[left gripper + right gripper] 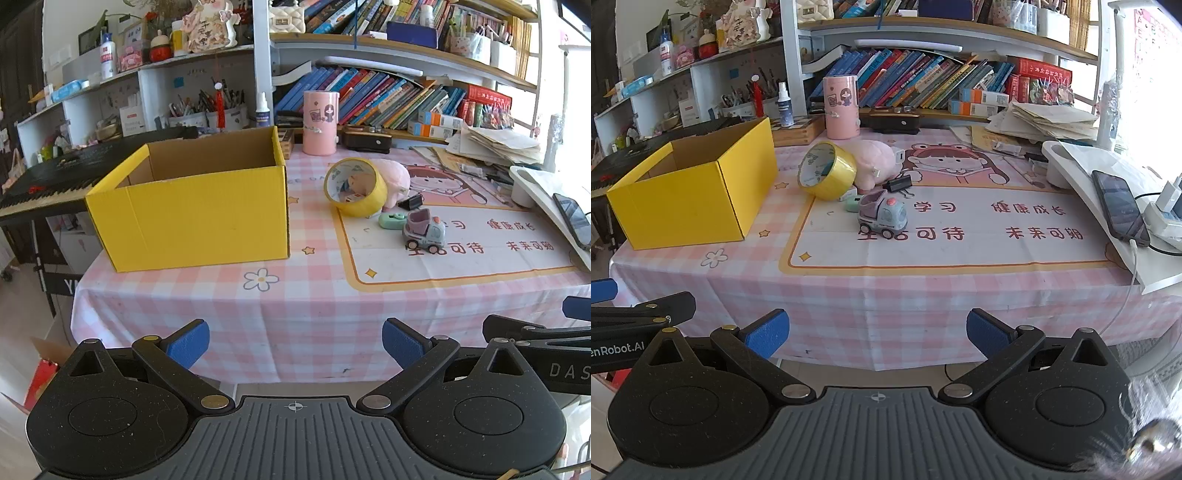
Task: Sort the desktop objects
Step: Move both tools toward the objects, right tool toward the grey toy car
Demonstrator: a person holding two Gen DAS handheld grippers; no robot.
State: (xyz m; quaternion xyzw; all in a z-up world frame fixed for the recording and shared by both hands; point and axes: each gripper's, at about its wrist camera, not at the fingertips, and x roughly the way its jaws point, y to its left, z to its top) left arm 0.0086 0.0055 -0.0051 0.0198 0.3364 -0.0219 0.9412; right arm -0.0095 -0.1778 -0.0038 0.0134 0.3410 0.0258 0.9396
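As seen from both wrists: I hold my two grippers side by side, short of the bench's front edge, both tilted downward.
Left gripper (pixel 295 345): my fingers (pixel 188 343) are spread fully apart and released, with nothing between them.
Right gripper (pixel 877 334): my fingers (pixel 988 334) are likewise spread wide and released, grasping nothing.
Bench (pixel 221 314): covered with a pink checked cloth and a cartoon mat.
Yellow box (pixel 192 206): open-topped cardboard, standing on the bench's left part; I cannot see its floor.
Tape roll (pixel 356 186): yellow, tipped on its edge right of the box, leaning against a pink plush toy (pixel 397 177).
Toy truck (pixel 424 230): grey and lilac, on the mat, nearest to me of the cluster.
Green item (pixel 391 220): small, mint-coloured, just beside the truck; too small to identify.
Binder clip (pixel 899 183): black, just behind the truck.
Pink cylinder (pixel 320 123): upright at the back, before the bookshelf.
Phone (pixel 1119 208): lying on a white stand at the right.
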